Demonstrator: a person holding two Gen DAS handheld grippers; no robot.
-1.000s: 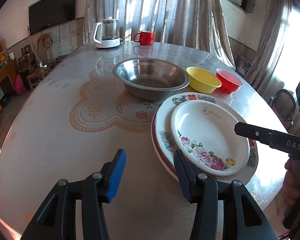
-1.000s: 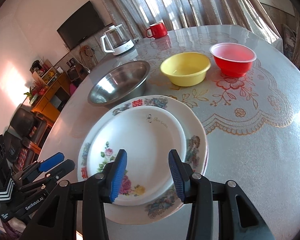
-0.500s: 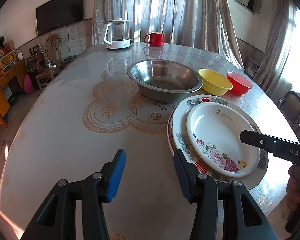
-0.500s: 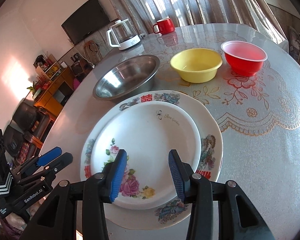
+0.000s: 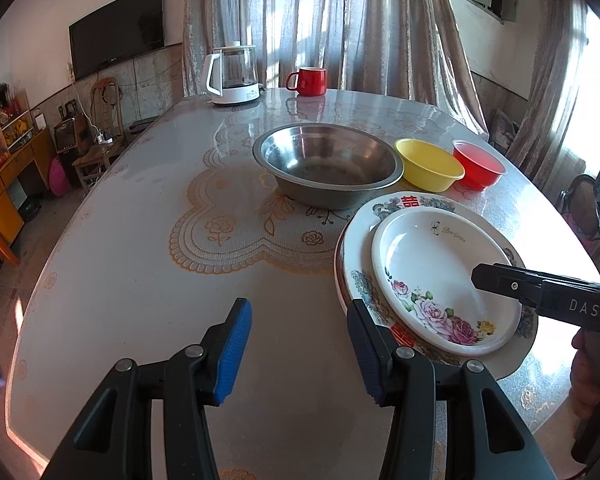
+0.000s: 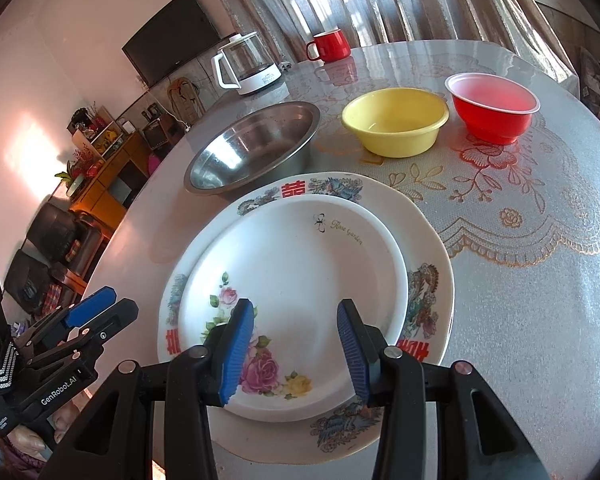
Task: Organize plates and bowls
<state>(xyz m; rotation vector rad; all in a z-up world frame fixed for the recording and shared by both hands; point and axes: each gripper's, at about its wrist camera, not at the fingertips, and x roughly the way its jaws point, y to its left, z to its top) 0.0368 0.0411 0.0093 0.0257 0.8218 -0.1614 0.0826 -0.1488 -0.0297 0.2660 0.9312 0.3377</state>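
Plates now sit stacked near the table's near right edge, the rose plate (image 6: 296, 280) lettered "Rose Garden" on the larger plate (image 6: 428, 248), unshifted since a second ago, while right gripper (image 6: 296, 344) above them and left gripper (image 5: 298, 352) hover half-open, empty, bowls unstacked.

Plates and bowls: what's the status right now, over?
Left gripper and right gripper open, holding nothing. Small rose plate stacked on large plate. Steel bowl, yellow bowl, red bowl separate. Nothing in the way.
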